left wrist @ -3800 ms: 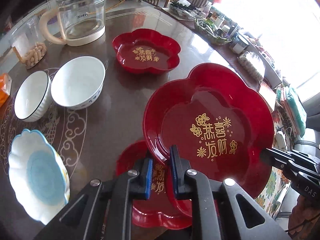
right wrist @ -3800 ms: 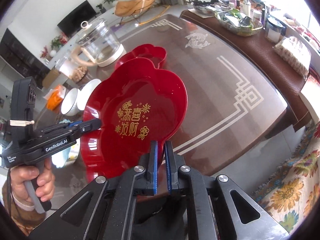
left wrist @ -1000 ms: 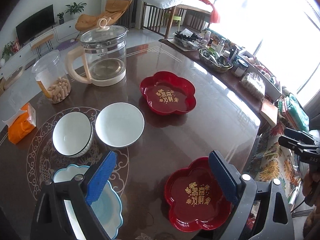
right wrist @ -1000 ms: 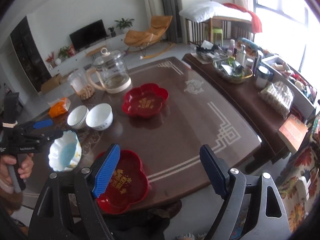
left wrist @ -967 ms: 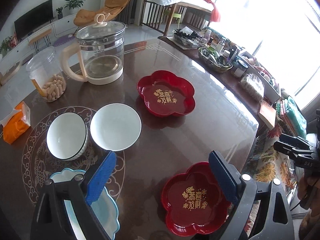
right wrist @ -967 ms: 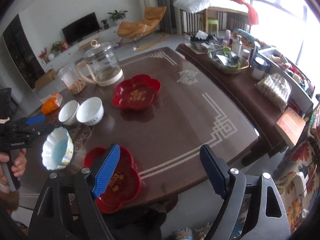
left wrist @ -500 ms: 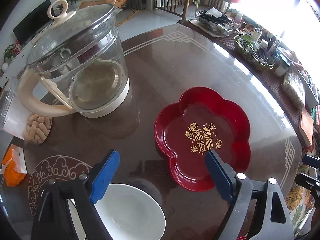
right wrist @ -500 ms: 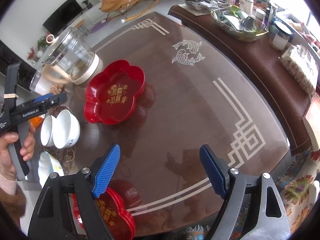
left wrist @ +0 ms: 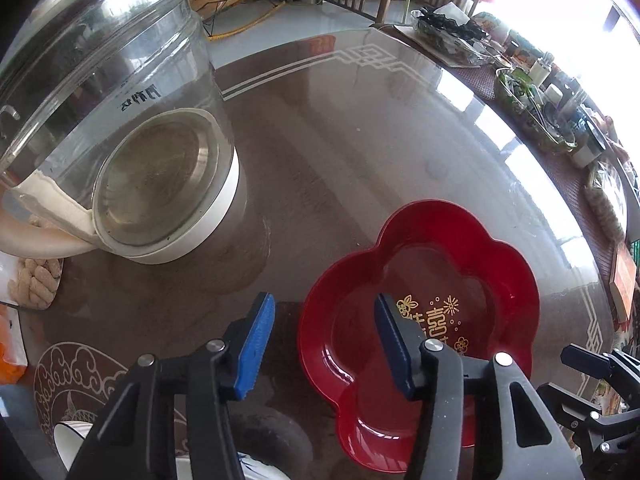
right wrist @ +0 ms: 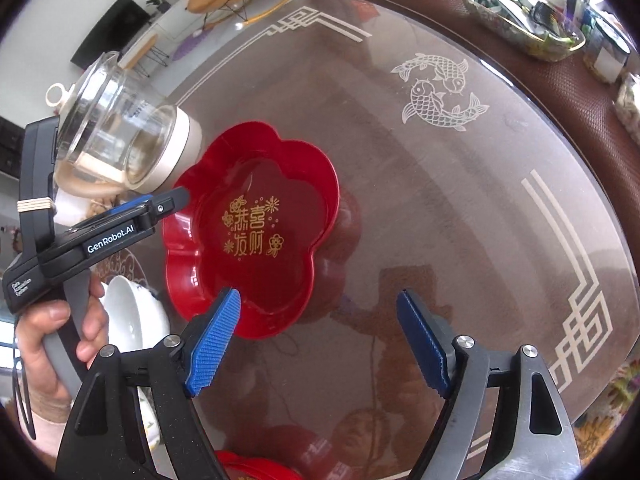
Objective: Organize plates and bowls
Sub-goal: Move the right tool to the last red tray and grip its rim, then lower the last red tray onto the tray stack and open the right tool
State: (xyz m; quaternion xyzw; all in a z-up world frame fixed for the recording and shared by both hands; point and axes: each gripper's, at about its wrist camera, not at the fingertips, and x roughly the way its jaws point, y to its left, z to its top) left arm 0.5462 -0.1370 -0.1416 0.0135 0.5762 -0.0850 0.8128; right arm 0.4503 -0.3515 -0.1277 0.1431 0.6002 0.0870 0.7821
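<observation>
A red flower-shaped plate point(left wrist: 424, 280) with gold characters lies on the dark glass table; it also shows in the right wrist view point(right wrist: 256, 224). My left gripper point(left wrist: 324, 332) is open, its jaws straddling the plate's left rim, one finger outside and one over the plate's well. It shows from the side in the right wrist view point(right wrist: 160, 208). My right gripper point(right wrist: 320, 336) is open and empty, just in front of the plate's near rim. A white bowl point(right wrist: 132, 316) sits left of it. Another red plate point(right wrist: 256, 468) peeks at the bottom edge.
A glass kettle point(left wrist: 120, 128) on a white base stands close to the left of the plate. A jar of snacks point(left wrist: 36, 280) and an orange packet point(left wrist: 10, 344) lie at far left. Trays of clutter point(right wrist: 520, 4) line the far right side table.
Both grippers have moved forward and down to the far red plate. The left gripper's jaws have narrowed and now straddle its left rim. The near red plate has dropped almost out of view.
</observation>
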